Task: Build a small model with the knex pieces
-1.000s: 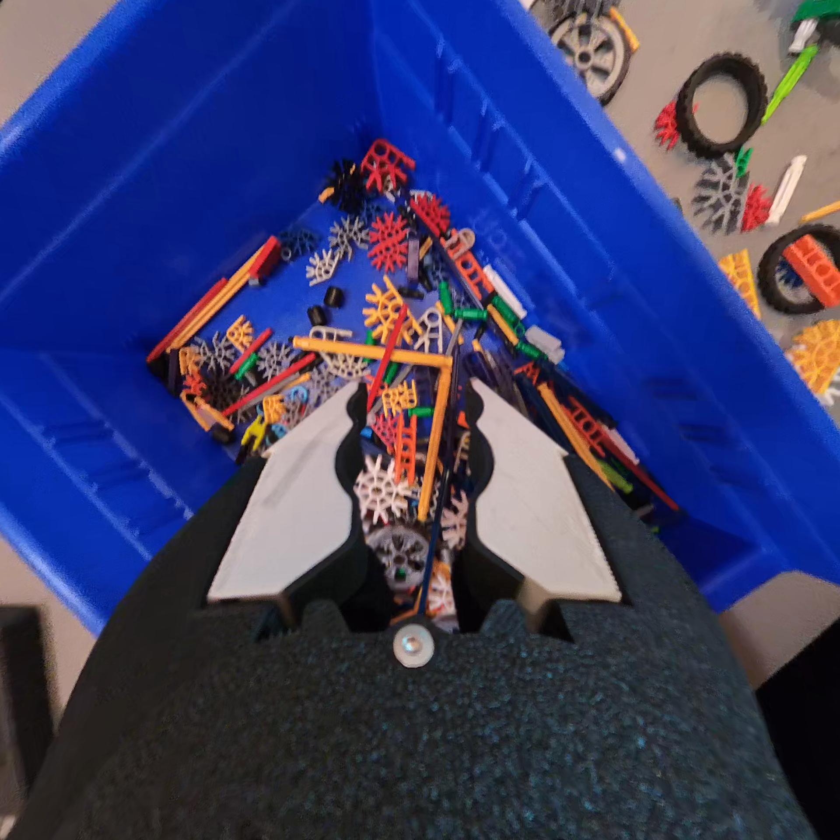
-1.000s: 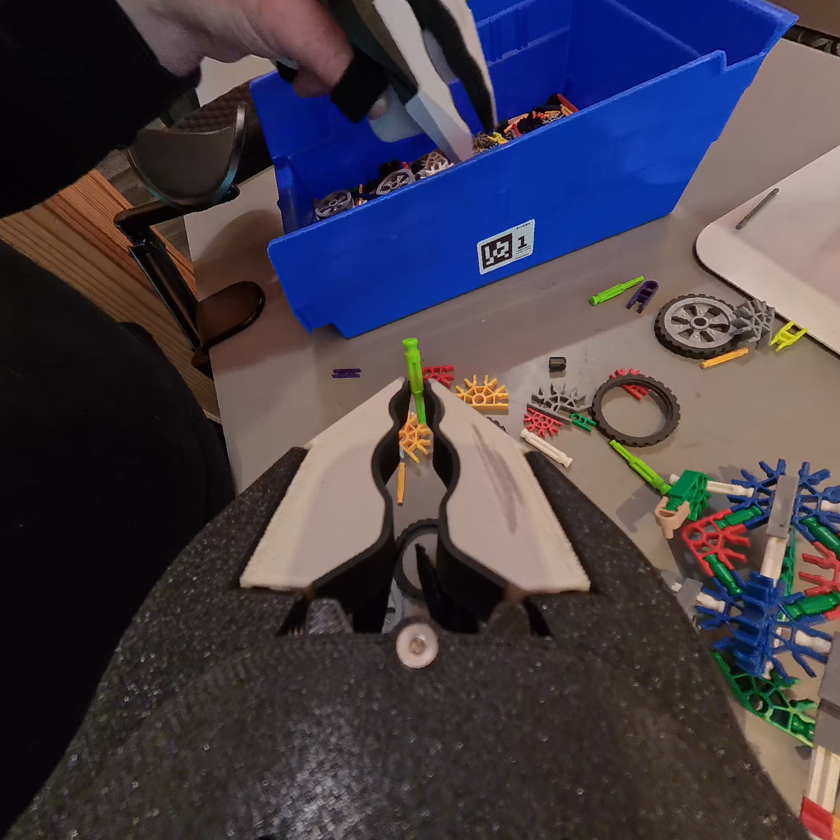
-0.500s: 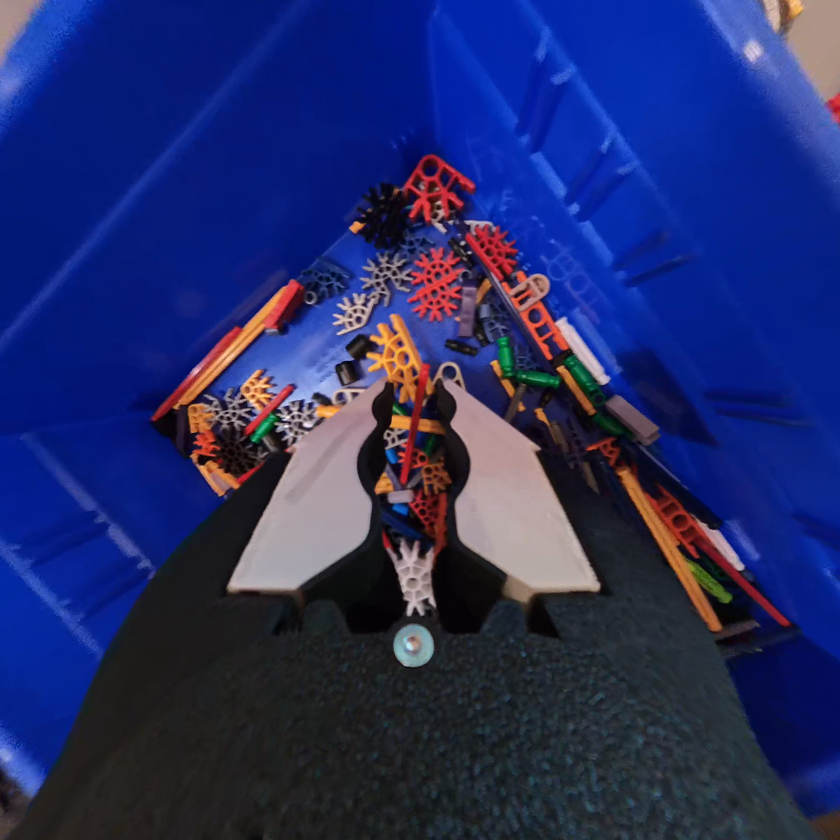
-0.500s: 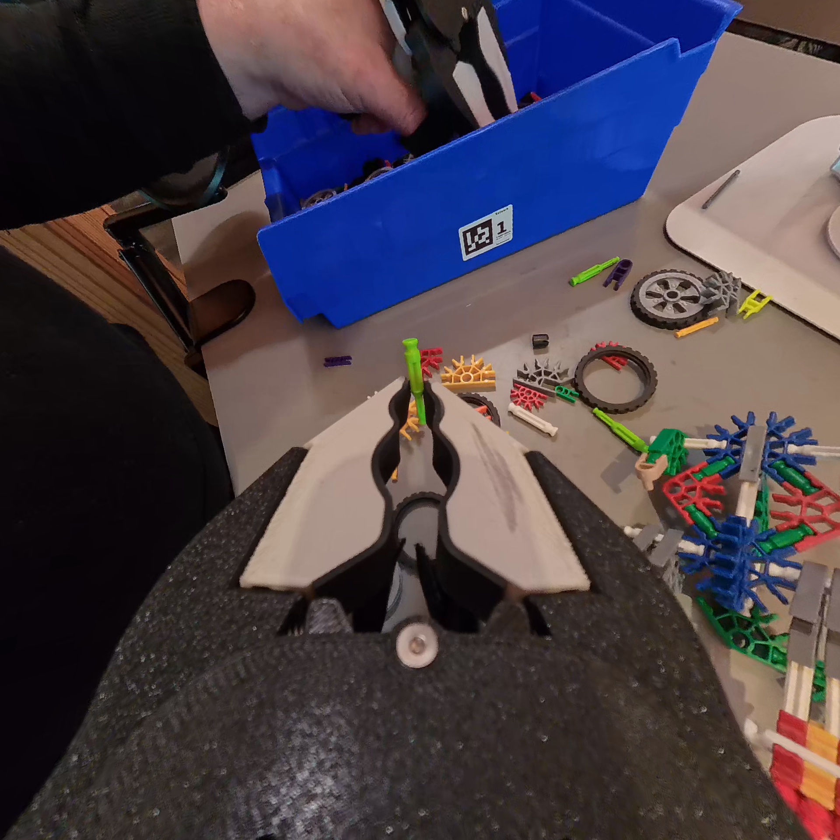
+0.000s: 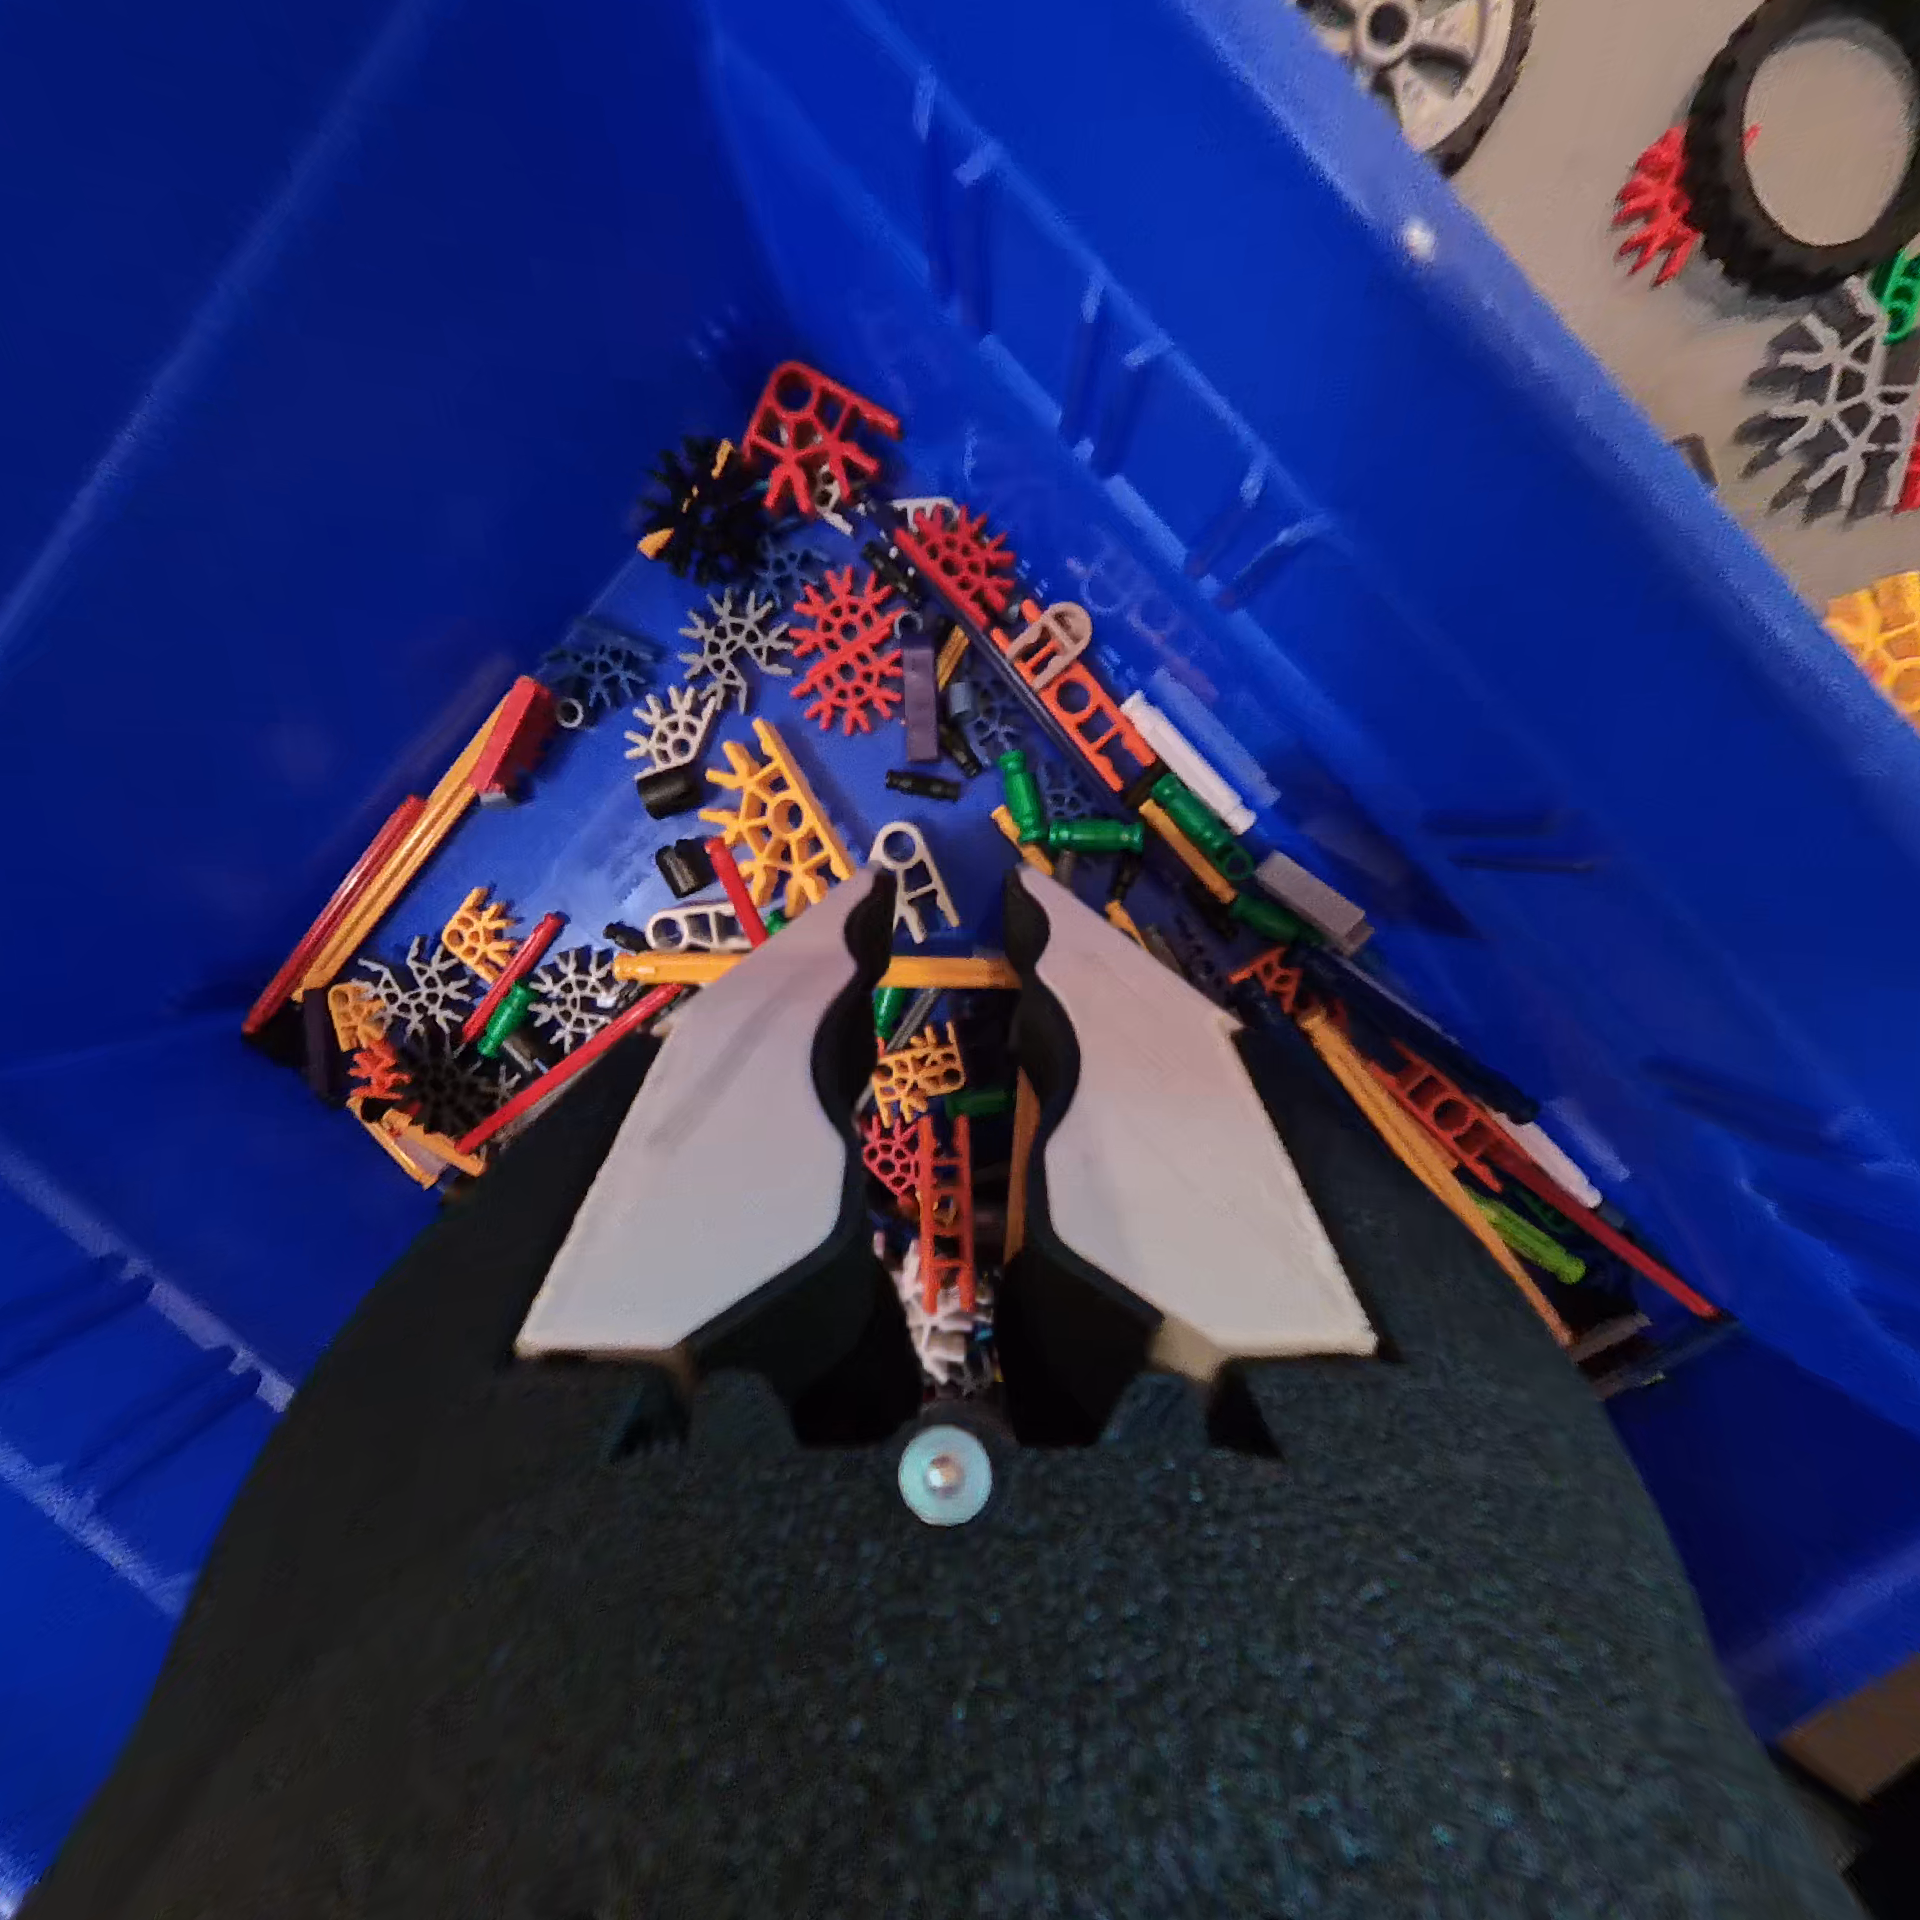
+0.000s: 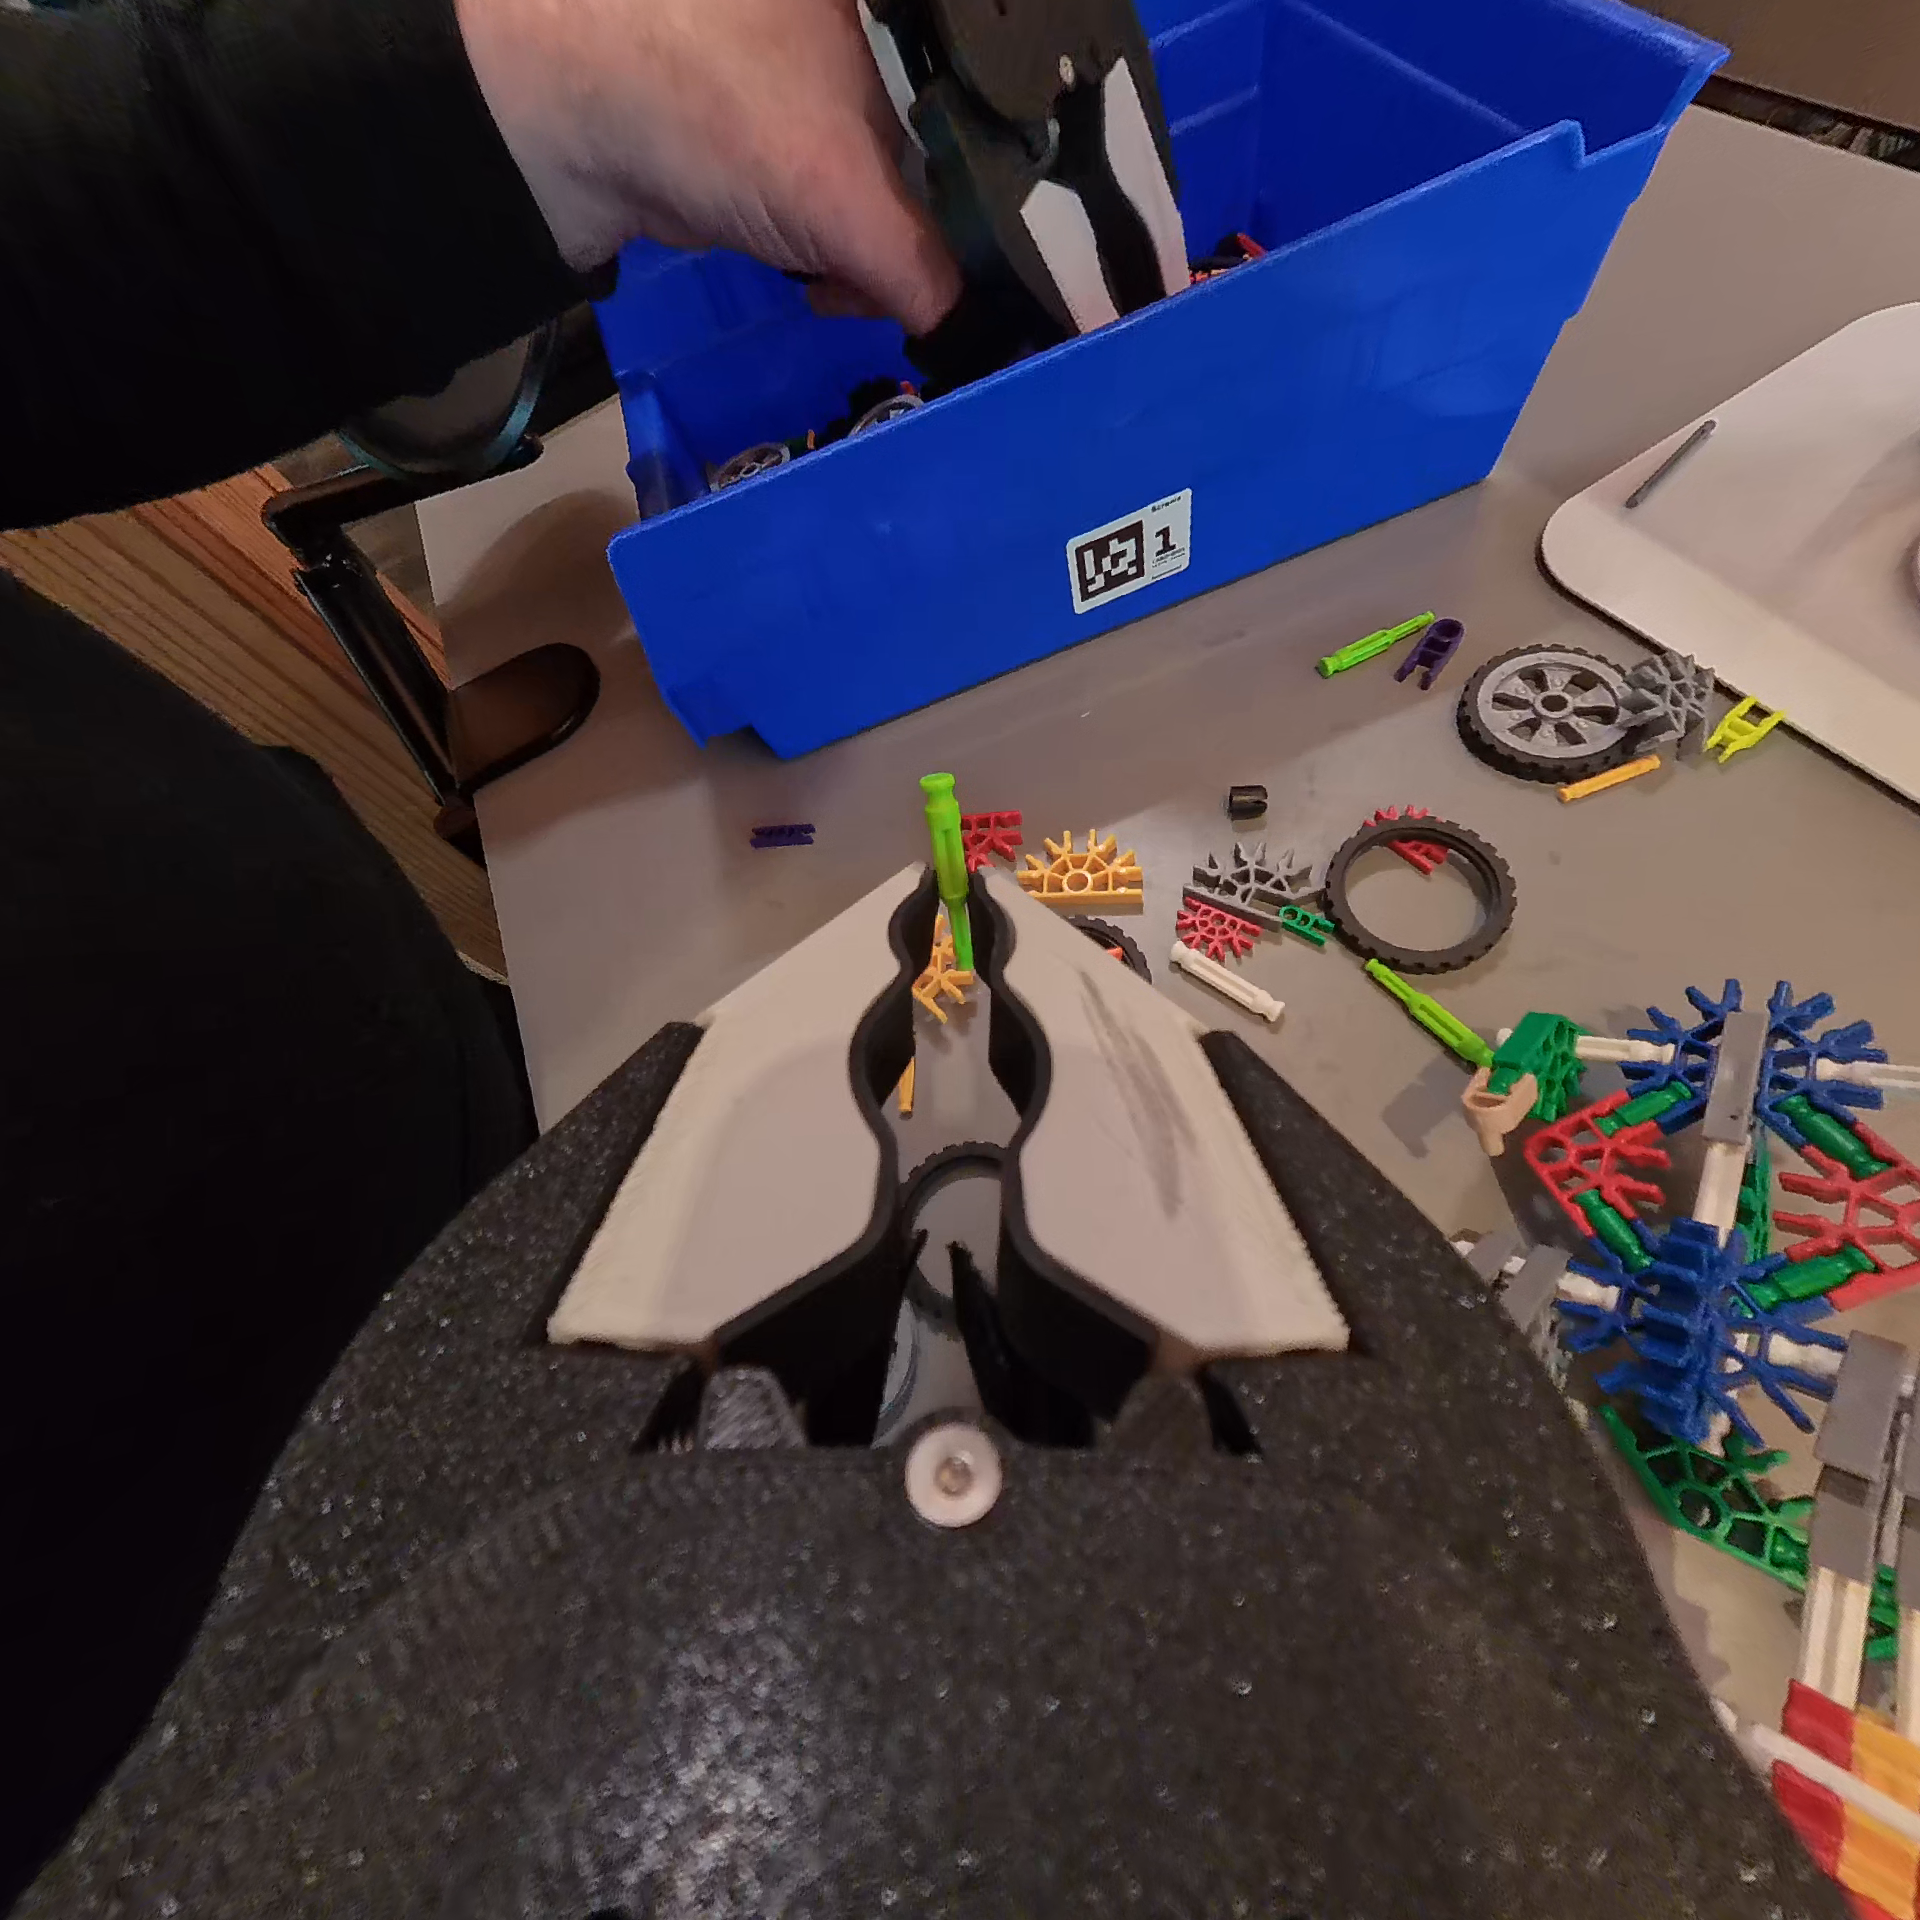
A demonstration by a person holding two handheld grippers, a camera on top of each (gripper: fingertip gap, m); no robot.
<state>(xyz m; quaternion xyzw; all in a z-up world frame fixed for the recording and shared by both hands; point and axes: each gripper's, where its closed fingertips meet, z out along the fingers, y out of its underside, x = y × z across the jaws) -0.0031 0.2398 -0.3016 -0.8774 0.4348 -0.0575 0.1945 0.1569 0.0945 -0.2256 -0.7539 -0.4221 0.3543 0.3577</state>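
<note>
My left gripper [image 5: 948, 906] is inside a blue bin [image 5: 1351, 520], just above a heap of loose construction-toy rods and connectors. Its jaws stand a little apart and no piece is pressed between the pads. A small grey connector [image 5: 920, 878] lies on the bin floor just beyond the tips, and a yellow rod [image 5: 935, 971] lies crosswise under the fingers. The right wrist view shows a hand holding this gripper [image 6: 1091, 239] down in the bin [image 6: 1039, 499]. My right gripper [image 6: 956, 883] is shut on a light green rod [image 6: 945, 852], which stands upright from its tips above the grey table [image 6: 644, 914].
Loose pieces lie on the table ahead of the right gripper: a yellow half-round connector [image 6: 1081, 873], a black tyre [image 6: 1418, 894], a grey wheel [image 6: 1548, 707]. A blue, red and green model [image 6: 1714, 1195] lies at the right. A white board [image 6: 1766, 499] is at the far right. My right fingertips sit around 25 centimetres from my left ones. The yellow half-round connector [image 6: 1081, 873] is closer to my right gripper, around 10 centimetres from its tips; the left tips are 15 centimetres off.
The left gripper's jaws narrowed from wide apart and dipped deeper into the bin, then drew back a little with no piece caught. The right gripper stayed shut on the green rod.
</note>
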